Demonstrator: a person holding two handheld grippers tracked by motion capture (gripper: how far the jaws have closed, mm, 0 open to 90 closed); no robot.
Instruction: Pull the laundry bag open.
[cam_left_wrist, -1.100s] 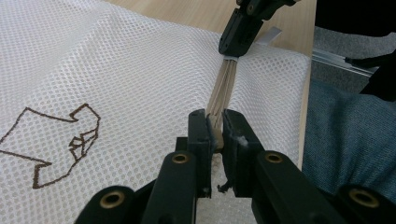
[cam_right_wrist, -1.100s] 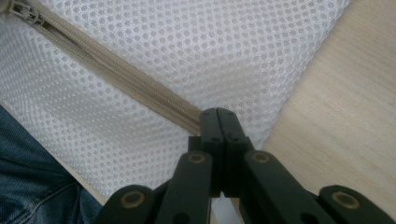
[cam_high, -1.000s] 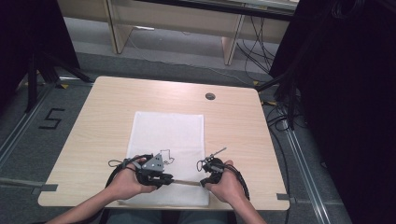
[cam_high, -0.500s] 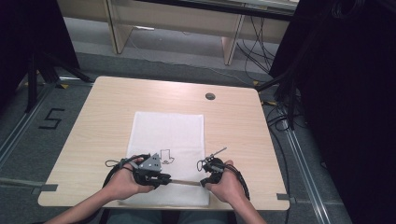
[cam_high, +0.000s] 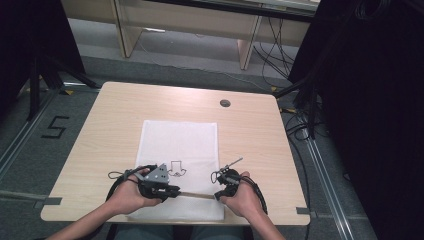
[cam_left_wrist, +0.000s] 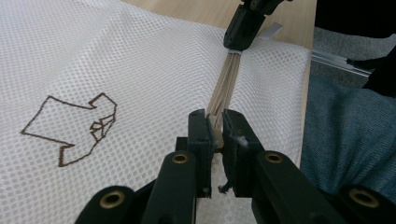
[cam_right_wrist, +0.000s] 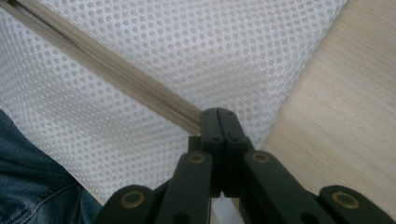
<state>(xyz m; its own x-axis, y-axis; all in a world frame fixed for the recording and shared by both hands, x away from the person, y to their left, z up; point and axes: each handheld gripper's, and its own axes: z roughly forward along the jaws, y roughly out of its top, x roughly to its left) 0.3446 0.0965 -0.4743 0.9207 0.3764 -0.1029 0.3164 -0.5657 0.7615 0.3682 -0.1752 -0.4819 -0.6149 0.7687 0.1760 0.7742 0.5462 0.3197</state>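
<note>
Bag: white mesh laundry bag (cam_high: 181, 150) with a brown shirt outline, flat on the pale wooden table (cam_high: 260, 130), near edge toward the person.
Zipper: beige zipper (cam_left_wrist: 225, 84) along the bag's near end, stretched between both grippers.
Left gripper (cam_left_wrist: 215, 135): clamped on the zipper's pull end (likely to slide it).
Right gripper (cam_right_wrist: 219, 123): pressed together on the zipper's right end, anchoring the bag against the pull.

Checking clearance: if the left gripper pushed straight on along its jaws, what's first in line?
Probably the right gripper: the left gripper, shut on the zipper, points along it toward the right one at the far end. Depth is unclear.
</note>
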